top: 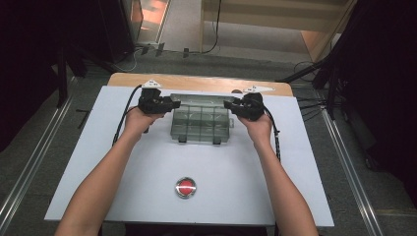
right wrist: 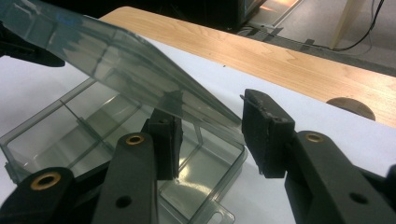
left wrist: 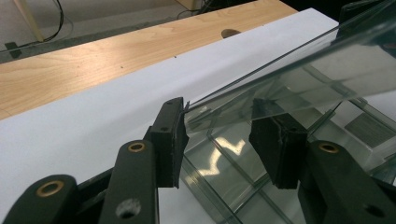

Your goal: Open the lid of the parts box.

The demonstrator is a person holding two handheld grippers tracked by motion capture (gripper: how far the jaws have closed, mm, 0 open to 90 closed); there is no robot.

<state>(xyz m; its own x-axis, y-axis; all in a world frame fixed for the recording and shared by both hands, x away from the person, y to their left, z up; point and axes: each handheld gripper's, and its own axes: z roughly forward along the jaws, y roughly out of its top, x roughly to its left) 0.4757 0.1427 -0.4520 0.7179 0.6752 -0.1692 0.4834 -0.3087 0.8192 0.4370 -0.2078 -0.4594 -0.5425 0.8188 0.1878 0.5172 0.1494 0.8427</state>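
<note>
Clear plastic compartment box (top: 200, 123), hinged lid (right wrist: 126, 65) tilted half-open.

clear glossy plastic box (top: 200, 121) with smooth see-through lid (right wrist: 116, 60); matt white table sheet (top: 147, 162); pale grained wood board (left wrist: 93, 60); matt black, rough-edged gripper pads (right wrist: 266, 130).

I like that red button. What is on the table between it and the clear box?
Nothing: in the high view, bare white table lies between the button and the box.
</note>
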